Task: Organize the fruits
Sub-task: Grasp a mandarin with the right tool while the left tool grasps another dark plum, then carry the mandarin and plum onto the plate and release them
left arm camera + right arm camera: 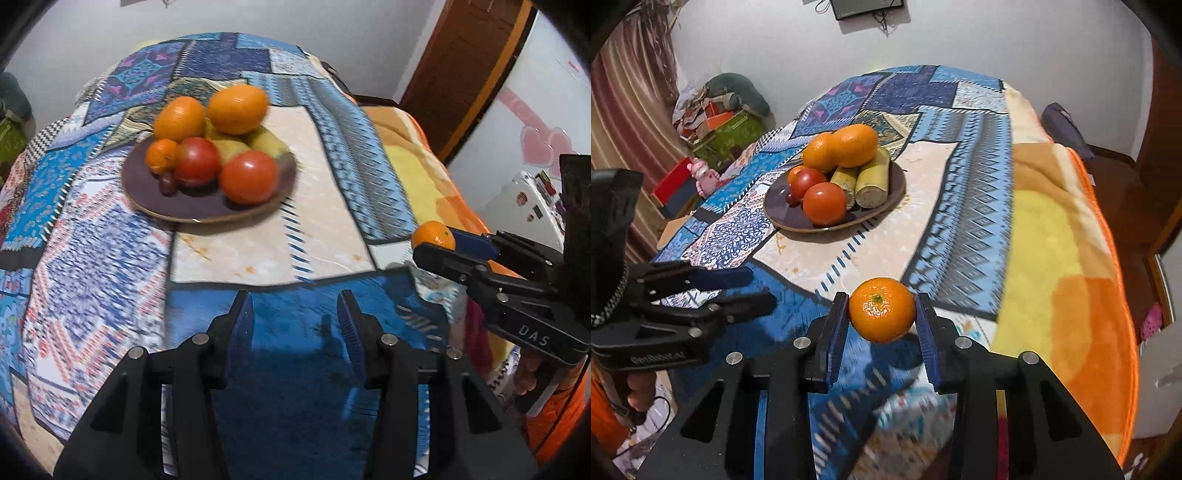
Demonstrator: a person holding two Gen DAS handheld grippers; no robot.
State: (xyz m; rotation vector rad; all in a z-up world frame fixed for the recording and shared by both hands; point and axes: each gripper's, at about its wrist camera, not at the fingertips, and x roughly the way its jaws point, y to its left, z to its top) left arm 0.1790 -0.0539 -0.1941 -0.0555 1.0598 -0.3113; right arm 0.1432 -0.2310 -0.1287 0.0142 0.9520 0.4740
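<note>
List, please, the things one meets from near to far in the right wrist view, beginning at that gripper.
right gripper, shut on the mandarin → dark plate → front tomato → sugarcane pieces → large oranges at the back.

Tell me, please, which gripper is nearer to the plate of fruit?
Left, though narrowly. The left gripper hangs open before the plate; the right gripper holds a mandarin slightly farther back.

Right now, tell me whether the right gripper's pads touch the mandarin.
Touching. The right wrist view shows the mandarin pressed between both blue pads of the right gripper, with no gap on either side.
</note>
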